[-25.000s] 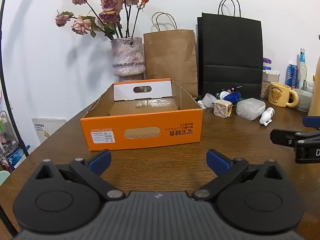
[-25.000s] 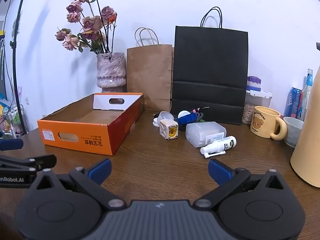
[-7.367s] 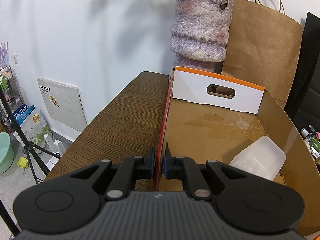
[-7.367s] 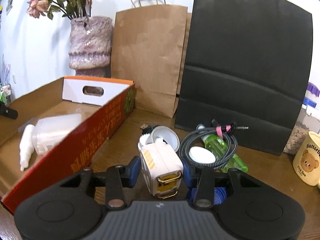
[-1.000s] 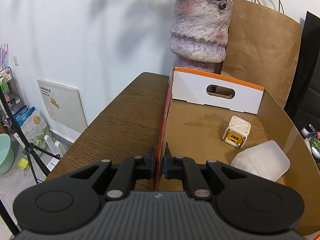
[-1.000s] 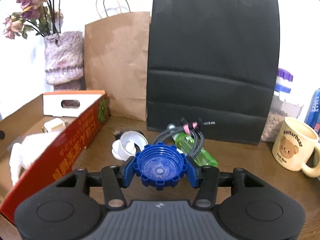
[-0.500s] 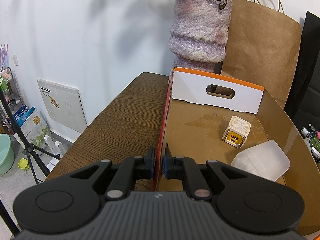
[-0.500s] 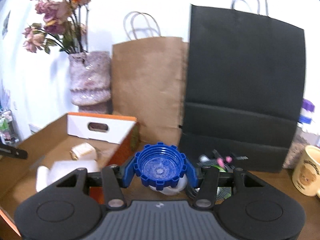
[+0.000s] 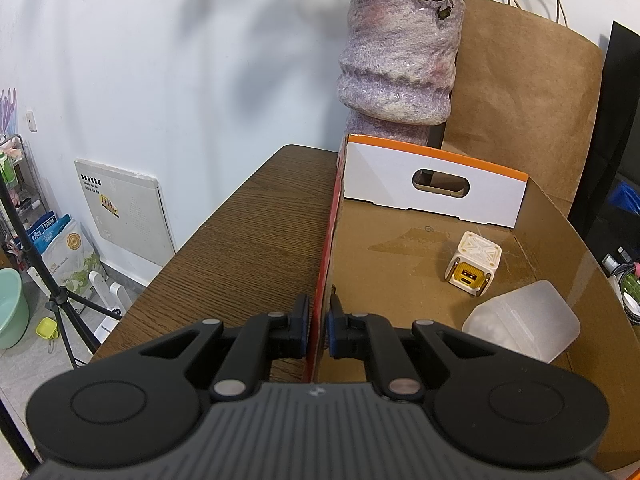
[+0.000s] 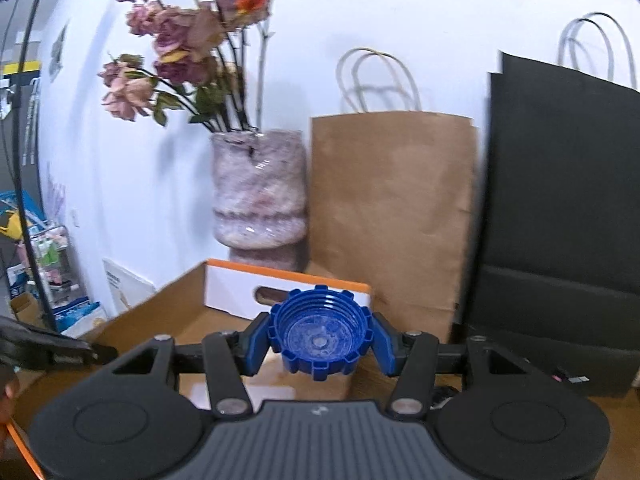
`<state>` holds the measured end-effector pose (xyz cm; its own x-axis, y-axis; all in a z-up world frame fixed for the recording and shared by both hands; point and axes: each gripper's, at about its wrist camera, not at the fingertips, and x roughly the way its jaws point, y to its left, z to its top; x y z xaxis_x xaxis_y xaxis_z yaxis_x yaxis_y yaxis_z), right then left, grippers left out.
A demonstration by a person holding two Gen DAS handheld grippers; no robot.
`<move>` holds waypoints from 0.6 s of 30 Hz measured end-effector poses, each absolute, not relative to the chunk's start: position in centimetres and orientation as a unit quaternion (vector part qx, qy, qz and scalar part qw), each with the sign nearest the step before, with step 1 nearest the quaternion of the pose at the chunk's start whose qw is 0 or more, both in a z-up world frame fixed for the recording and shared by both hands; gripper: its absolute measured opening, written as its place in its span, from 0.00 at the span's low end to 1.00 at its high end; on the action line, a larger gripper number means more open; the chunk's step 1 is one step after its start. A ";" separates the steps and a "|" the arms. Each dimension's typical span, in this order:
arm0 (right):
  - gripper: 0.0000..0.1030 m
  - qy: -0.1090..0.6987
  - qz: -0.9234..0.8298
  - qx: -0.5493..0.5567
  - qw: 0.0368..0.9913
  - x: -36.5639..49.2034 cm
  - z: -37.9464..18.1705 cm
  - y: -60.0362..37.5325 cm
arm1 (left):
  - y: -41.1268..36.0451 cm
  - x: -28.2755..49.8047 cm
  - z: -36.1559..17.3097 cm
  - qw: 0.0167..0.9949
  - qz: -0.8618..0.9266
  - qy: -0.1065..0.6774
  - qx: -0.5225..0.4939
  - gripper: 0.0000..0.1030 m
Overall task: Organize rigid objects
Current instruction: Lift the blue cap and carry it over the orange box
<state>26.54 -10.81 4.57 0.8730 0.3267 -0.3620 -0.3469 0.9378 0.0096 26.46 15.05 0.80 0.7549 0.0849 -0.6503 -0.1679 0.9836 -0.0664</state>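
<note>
Cap (image 10: 319, 338), blue, ribbed and stiff, looks light; right gripper (image 10: 320, 340) clamps its rim between both fingers. Left gripper (image 9: 318, 326) pinches the box (image 9: 326, 248) wall.

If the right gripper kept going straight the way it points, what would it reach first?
Probably the orange box's white end panel, directly behind the blue cap that the right gripper holds; blur leaves depth uncertain.

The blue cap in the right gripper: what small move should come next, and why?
Probably carry the blue cap forward over the orange box, then open. The right gripper is shut on it, short of the box floor, where the white cube lies; the left gripper clamps the box wall.
</note>
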 end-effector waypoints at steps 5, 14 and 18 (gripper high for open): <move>0.50 0.183 0.202 -0.045 0.961 27.4 5.0 -8.5 | 15.1 26.5 0.8 0.935 0.068 0.343 -0.060 0.09; 0.50 0.207 0.234 -0.084 0.946 28.5 4.5 -5.4 | 15.0 26.5 0.8 0.935 0.067 0.343 -0.060 0.09; 0.50 0.223 0.241 -0.091 0.940 28.9 3.9 -5.0 | 15.1 26.5 0.8 0.935 0.067 0.343 -0.060 0.09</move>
